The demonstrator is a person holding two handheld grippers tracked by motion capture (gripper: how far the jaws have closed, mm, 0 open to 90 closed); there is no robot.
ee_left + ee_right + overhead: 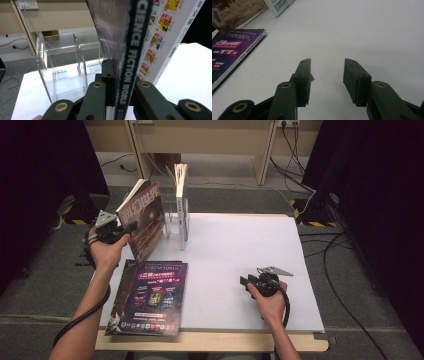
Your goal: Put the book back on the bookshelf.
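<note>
Now, left hand-held gripper (pixel 117 82) clamped on magazine (pixel 146 220), upright, spine vertical, right hand-held gripper (pixel 327 75) parted, empty

"SCIENCE FICTION WORLD" on magazine spine (pixel 130 62)

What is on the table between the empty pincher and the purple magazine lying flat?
Nothing: in the high view, bare white table separates the right gripper from the flat purple magazine. The right gripper view shows the same.

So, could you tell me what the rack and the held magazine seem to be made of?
Rack: apparently clear acrylic, glossy; the floor shows through its walls and the edges catch light.
Magazine: paper with a seemingly glossy printed cover; a thin flat spine bears lettering.
</note>
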